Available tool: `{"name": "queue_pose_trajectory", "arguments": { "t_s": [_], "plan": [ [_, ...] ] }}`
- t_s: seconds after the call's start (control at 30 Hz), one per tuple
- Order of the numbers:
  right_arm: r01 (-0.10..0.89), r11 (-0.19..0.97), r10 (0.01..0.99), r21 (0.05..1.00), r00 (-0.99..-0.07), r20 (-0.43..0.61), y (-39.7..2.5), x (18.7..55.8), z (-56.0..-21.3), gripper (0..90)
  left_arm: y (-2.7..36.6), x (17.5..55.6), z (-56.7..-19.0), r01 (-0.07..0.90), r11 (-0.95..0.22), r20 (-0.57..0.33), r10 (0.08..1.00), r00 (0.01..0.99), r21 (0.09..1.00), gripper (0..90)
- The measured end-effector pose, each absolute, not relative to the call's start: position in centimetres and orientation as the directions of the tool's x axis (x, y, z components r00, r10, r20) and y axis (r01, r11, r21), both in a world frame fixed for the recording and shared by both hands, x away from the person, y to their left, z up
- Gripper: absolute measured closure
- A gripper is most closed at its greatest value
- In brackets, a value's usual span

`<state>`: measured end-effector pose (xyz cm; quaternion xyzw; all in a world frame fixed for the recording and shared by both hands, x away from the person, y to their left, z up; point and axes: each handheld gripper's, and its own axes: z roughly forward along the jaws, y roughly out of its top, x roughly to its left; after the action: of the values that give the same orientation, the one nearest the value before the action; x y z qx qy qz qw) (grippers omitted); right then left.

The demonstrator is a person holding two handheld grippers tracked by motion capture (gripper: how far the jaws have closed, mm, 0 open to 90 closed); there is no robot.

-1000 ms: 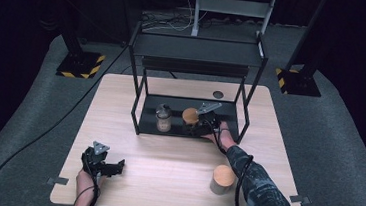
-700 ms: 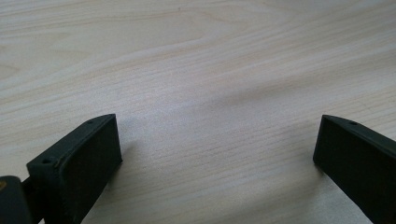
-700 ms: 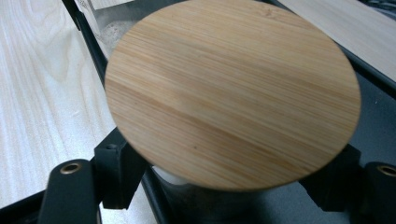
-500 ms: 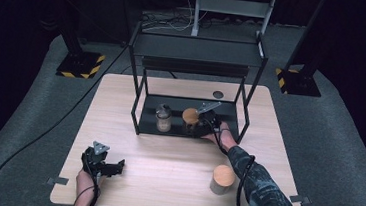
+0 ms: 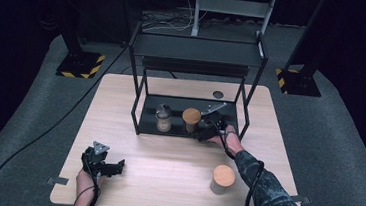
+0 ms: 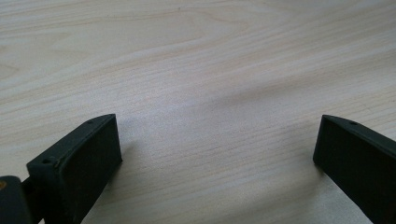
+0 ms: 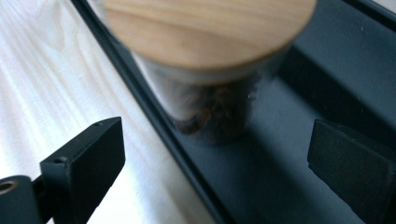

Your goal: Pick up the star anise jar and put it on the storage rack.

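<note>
The wood-lidded jar (image 7: 210,60) is seen upright on the lower shelf (image 5: 149,125) of the black rack, directly ahead of the right hand-held gripper (image 5: 203,133), whose jaws are spread wide and empty just short of it. The left hand-held gripper (image 5: 115,166), likewise open, is held well apart over the table (image 6: 196,70).

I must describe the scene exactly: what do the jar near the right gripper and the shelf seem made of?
Jar: clear, probably glass, since dark contents show through; its lid looks like pale wood with visible grain. Shelf: likely metal, matte black, with thin straight bars.
</note>
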<state>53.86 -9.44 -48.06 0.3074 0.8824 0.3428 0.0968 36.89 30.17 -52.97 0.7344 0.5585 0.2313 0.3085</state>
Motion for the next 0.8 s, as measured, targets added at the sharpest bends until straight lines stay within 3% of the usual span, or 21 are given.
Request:
{"name": "queue_pose_trajectory", "arguments": {
  "t_s": [0.33, 0.8],
  "plan": [
    [0.521, 0.59, 0.645, 0.617, -0.764, 0.028, -11.3, 52.1, -47.5, 3.1, 30.2, 36.9, -53.0, 0.678, -0.185, -0.005, 0.963, 0.269, 0.711, 0.4],
    [0.522, 0.571, 0.664, 0.634, -0.748, 0.018, -13.5, 48.1, -45.6, 0.3, 30.2, 36.9, -53.0, 0.678, -0.185, -0.005, 0.963, 0.268, 0.711, 0.4]
  ]
}}
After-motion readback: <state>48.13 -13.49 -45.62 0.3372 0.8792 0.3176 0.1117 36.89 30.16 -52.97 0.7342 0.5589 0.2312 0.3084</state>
